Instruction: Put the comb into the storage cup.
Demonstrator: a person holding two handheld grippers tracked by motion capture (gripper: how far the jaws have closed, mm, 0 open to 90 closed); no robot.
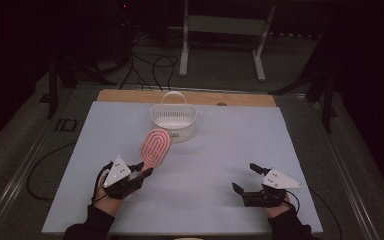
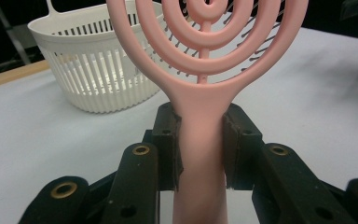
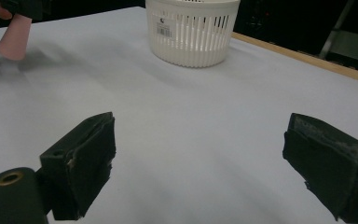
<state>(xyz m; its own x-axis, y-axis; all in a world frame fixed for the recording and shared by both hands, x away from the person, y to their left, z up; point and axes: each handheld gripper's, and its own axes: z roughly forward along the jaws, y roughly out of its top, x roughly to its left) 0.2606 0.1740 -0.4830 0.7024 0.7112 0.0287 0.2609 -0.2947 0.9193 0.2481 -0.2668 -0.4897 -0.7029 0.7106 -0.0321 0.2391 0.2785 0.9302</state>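
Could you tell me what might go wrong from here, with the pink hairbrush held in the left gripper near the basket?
1. The left gripper clamps the pink hairbrush only low on its smooth handle, so the heavy head might pivot or slip.
2. The white basket looks light; the brush head could catch its rim or upright handle and tip or push it.
3. The right gripper is open and far away, so it probably cannot steady the basket.

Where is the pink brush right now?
The pink plastic hairbrush is left of centre in the high view, gripped by the left gripper, near the white slotted plastic basket.
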